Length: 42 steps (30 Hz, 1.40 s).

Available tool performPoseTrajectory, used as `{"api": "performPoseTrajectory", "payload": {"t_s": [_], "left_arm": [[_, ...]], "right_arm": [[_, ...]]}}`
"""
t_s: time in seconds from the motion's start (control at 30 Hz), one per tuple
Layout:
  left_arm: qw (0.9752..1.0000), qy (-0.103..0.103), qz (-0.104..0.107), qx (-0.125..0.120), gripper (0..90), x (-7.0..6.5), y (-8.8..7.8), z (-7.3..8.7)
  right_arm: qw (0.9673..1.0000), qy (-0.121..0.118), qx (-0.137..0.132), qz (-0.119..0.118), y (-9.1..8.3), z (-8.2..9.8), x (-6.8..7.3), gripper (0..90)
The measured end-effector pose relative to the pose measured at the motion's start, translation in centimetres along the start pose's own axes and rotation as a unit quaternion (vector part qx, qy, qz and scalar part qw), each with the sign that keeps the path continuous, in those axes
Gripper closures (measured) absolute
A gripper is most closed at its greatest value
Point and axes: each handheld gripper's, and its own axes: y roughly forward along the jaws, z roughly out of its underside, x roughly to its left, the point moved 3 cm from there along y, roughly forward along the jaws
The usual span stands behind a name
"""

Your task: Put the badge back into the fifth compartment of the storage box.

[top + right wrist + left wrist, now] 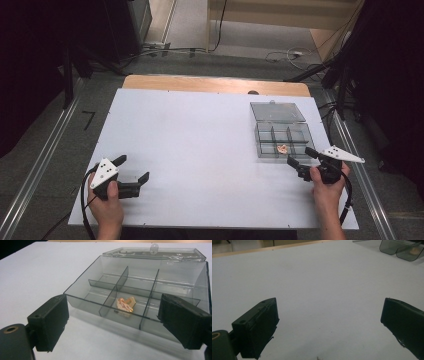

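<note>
White board covers the table [200,150], with a strip of bare wood showing along its far edge and dark floor, cables and rails beyond. Nearest the person, at the near left corner, the left gripper [134,169] rests low over the board with its jaws spread wide and nothing between them; in the left gripper view only blank white surface lies ahead of it, the box small in the far right corner. At the near right, the right gripper [301,156] is held in the person's right hand [327,187], jaws likewise wide apart and empty, pointing forward and leftward at the near edge of a clear smoky plastic box [82,298]. That box sits just beyond the jaw tips, lid [155,253] thrown back flat on the far side, its inside split by dividers into a near row and a far row of compartments. A small orange-pink and gold piece [126,304] lies in the middle compartment of the near row, almost straight ahead of the right gripper and between the lines of its two jaws, with the box's near wall standing between it and them. Its long axis cannot be made out; it looks like a small crumpled lump. The right gripper is much the nearer, the left being well apart across the board, so any reach into that compartment would most likely fall to the right, coming over the near wall from above.
</note>
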Motion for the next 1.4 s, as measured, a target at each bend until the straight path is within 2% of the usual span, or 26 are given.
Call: {"api": "performPoseTrajectory", "payload": {"t_s": [0.47,1.0,1.4], "left_arm": [[1.0000,-0.001,0.000,-0.001,2.1,0.1,0.0,0.0],[1.0000,0.000,-0.001,0.000,2.1,0.1,0.0,0.0],[1.0000,-0.001,0.000,0.000,2.1,0.1,-0.1,0.0]], "right_arm": [[1.0000,-0.003,0.006,-0.001,-1.9,2.1,-0.4,1.4],[0.9998,-0.006,0.019,0.000,-4.1,4.4,-0.9,0.0],[0.9999,-0.001,0.014,0.009,-5.7,5.3,-1.5,0.0]]}}
